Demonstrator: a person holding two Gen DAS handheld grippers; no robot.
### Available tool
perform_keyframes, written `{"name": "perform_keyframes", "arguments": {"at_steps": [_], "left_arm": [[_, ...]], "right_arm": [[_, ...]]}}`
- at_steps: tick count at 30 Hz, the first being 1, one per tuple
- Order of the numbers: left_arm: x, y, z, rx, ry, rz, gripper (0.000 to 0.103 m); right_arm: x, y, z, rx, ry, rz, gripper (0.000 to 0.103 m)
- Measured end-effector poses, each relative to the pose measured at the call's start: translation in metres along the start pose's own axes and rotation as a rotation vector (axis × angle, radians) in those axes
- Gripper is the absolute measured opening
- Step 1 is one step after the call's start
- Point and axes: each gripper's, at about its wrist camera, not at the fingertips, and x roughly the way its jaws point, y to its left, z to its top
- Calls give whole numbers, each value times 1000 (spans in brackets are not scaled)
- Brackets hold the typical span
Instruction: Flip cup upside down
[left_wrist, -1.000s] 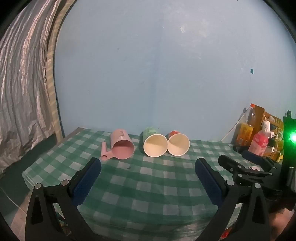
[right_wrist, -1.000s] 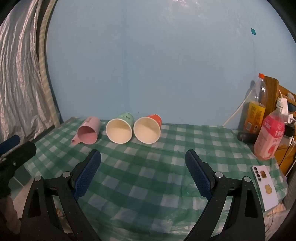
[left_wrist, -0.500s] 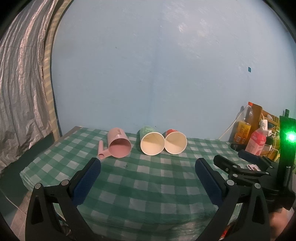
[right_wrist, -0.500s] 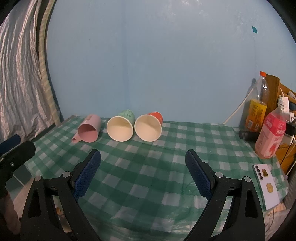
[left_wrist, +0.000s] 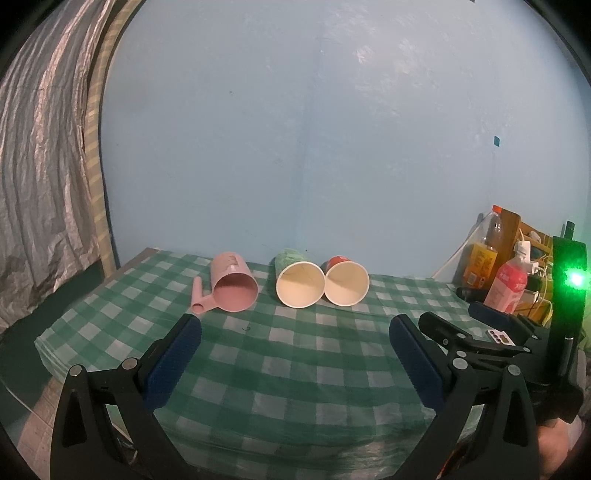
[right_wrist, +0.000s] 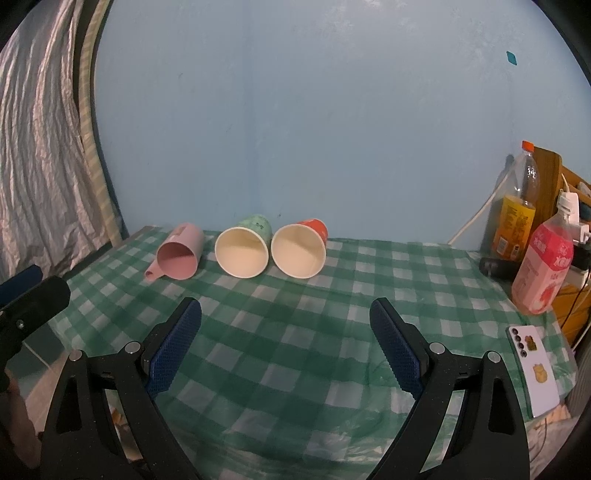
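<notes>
three cups (right_wrist: 242, 253), two bottles (right_wrist: 543, 273), one phone (right_wrist: 532, 373)

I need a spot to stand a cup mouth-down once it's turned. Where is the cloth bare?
Bare cloth lies between the cup row, pink cup, green cup, red cup, and both open grippers. It is crowded on the right: phone, pink bottle, orange bottle.

The near checked cloth (right_wrist: 295, 332) lies open. At the far side, three cups (right_wrist: 242, 251) lie in a row, touching. At the right edge stand bottles (right_wrist: 543, 269) and a phone (right_wrist: 532, 373).
</notes>
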Motion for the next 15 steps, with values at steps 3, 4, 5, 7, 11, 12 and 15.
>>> {"name": "perform_keyframes", "arguments": {"at_steps": [3,4,5,7,11,12,15], "left_arm": [[1,0,0,-2,3,-4,103],[1,0,0,-3,5,-3,103],[1,0,0,-3,5,-3,103],[1,0,0,-5,8,-5,103],[1,-1,0,-6,8,-5,103],[1,-1,-1,-8,8,-6,103],[1,-1,-1,-17,7,-13,103]], "right_arm": [[0,0,0,4,2,-2,91],[1,0,1,3,2,-3,91],[1,-1,1,4,6,-3,91],[2,0,1,2,12,1,91],[5,0,1,-1,22,5,91],[5,1,1,-1,23,5,91],[5,1,1,-1,23,5,91]]}}
